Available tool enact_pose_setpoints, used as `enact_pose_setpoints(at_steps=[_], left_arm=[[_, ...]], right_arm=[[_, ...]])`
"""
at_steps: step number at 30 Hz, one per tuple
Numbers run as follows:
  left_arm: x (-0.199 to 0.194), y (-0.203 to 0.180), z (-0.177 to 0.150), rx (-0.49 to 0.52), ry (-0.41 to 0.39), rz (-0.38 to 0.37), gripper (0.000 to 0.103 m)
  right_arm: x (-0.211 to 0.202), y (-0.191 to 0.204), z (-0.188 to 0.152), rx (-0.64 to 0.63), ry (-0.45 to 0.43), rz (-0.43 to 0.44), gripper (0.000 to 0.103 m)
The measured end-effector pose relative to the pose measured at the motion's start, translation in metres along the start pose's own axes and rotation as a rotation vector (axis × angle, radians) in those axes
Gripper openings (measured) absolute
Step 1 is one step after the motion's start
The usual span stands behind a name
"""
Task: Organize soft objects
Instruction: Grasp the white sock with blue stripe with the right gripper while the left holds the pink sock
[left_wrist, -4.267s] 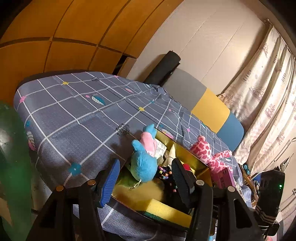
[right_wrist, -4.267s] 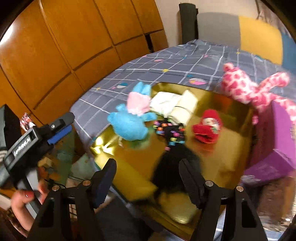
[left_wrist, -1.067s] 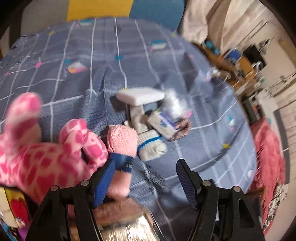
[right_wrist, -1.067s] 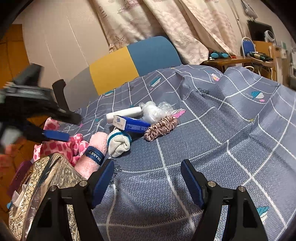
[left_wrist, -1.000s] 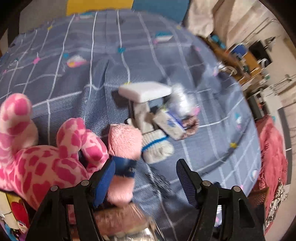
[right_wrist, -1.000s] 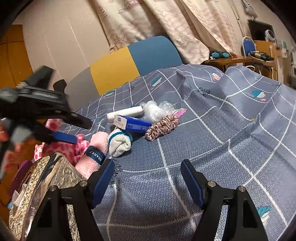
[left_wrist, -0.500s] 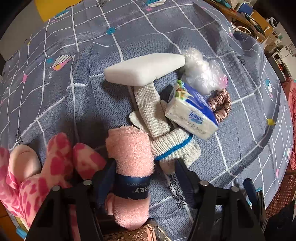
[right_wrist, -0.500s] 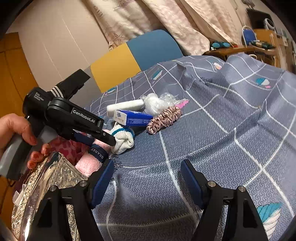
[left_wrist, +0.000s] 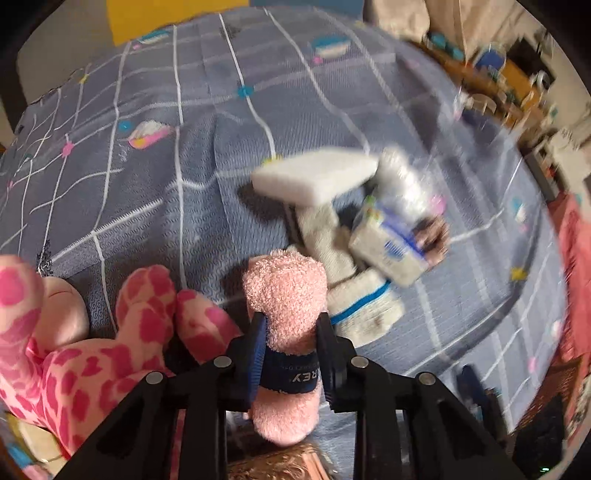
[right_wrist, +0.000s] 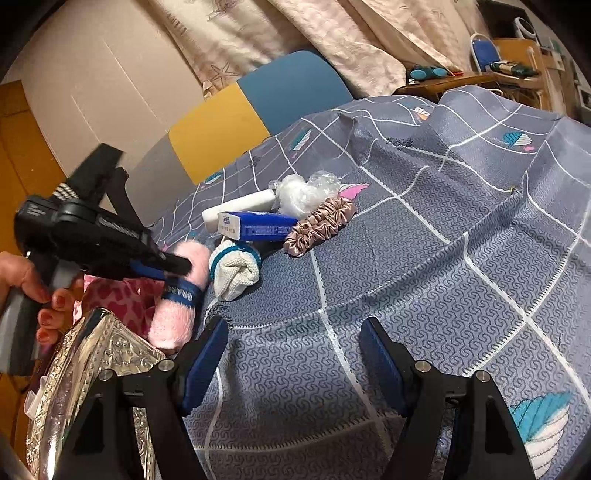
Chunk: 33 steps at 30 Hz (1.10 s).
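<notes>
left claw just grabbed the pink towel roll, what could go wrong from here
The left claw, whose jaws have just been closing, pinches the pink towel roll near its navy band, so the fluffy roll may slip or sag. Lifting could nudge the white sock and the pink spotted plush beside it.

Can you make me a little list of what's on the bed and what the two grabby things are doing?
surface: bedspread, grey-blue with white grid lines
left gripper: fingers have just been closing, now squeezing the rolled pink towel
right gripper: open, nothing between its fingers
beside the towel: pink spotted plush toy
pile past the towel: white sock with blue stripe, tissue pack, white sponge block, clear plastic wrap, satin scrunchie
near edge: shiny embossed tray
</notes>
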<state>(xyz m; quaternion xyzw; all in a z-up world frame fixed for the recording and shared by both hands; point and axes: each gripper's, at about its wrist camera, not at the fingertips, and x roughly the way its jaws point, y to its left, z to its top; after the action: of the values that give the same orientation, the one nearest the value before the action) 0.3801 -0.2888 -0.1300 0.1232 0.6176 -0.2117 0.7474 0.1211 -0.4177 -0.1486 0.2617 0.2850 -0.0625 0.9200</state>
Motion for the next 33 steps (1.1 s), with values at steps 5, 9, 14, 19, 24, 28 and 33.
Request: enact_pose_setpoints(at_steps=[5,9,14,19,24,28,33], left_arm=[[-0.039,0.012,-0.016,-0.048,-0.142,-0.096,0.026],[-0.068,0.014,-0.028,-0.038,-0.268,-0.153,0.026],[-0.086,0.03,-0.043,-0.104,-0.338,-0.242,0.026],[-0.096,0.049,-0.061,-0.187,-0.401,-0.335,0.026],[-0.12,0.064,-0.078,-0.236,-0.493,-0.406,0.026],[-0.144,0.075,-0.1,-0.255,-0.571,-0.439,0.026],[-0.162,0.086,-0.134,-0.281,-0.64,-0.456,0.026]], right_arm=[[0.002,0.003,0.0,-0.009,0.009,-0.01,0.075],[0.008,0.012,0.005,-0.041,0.045,-0.006,0.075],[0.023,0.036,0.025,-0.128,0.08,0.025,0.075],[0.063,0.053,0.048,-0.155,0.163,0.043,0.075],[0.114,0.066,0.065,-0.142,0.25,0.05,0.07],[0.141,0.074,0.063,-0.148,0.294,0.013,0.059],[0.137,0.07,0.065,-0.114,0.279,0.013,0.047]])
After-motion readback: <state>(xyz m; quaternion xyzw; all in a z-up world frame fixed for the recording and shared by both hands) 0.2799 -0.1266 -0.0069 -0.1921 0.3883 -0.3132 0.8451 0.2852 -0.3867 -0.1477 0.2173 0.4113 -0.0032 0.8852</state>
